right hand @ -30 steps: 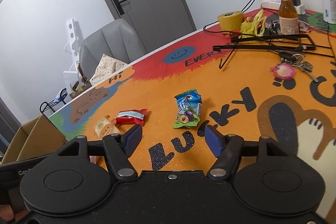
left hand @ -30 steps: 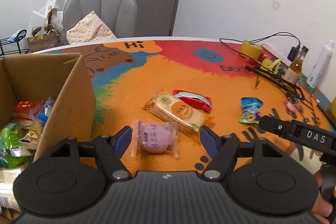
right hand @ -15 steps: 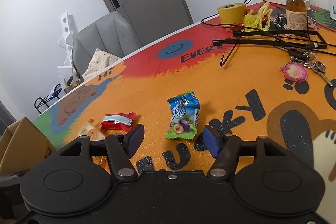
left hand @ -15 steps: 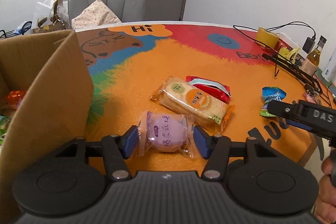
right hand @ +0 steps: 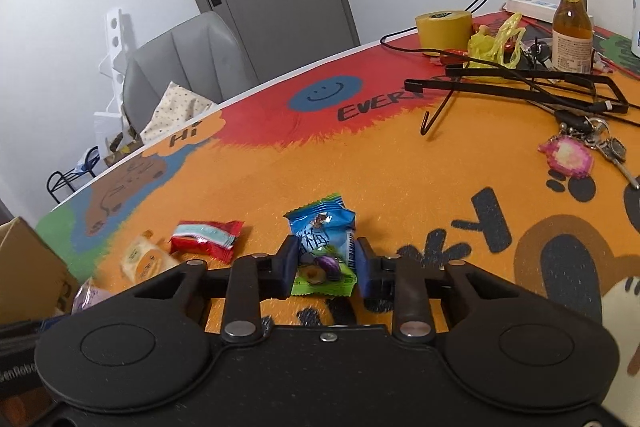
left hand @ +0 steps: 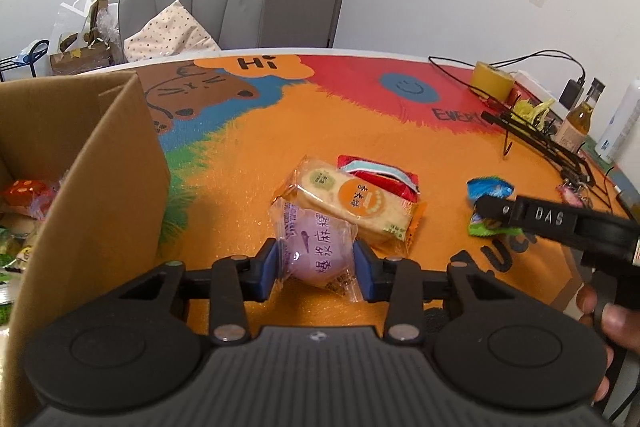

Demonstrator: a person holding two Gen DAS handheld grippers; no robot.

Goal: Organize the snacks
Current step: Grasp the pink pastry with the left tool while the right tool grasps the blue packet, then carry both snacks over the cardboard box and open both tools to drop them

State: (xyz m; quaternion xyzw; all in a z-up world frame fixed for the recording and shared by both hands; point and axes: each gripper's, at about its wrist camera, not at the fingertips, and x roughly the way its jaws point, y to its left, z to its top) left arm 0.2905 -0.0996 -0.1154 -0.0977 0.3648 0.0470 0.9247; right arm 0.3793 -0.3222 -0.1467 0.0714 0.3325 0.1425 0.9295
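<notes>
Both tongs were closing: the left tongs (left hand: 314, 269) squeezed a soft purple cake packet (left hand: 314, 247) midway, the right tongs (right hand: 325, 265) a light, crinkly blue sweet packet (right hand: 325, 243).

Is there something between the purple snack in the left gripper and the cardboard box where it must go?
Only the box's own near wall. The left gripper is closing on the purple snack; the mat toward the cardboard box looks bare.
</notes>
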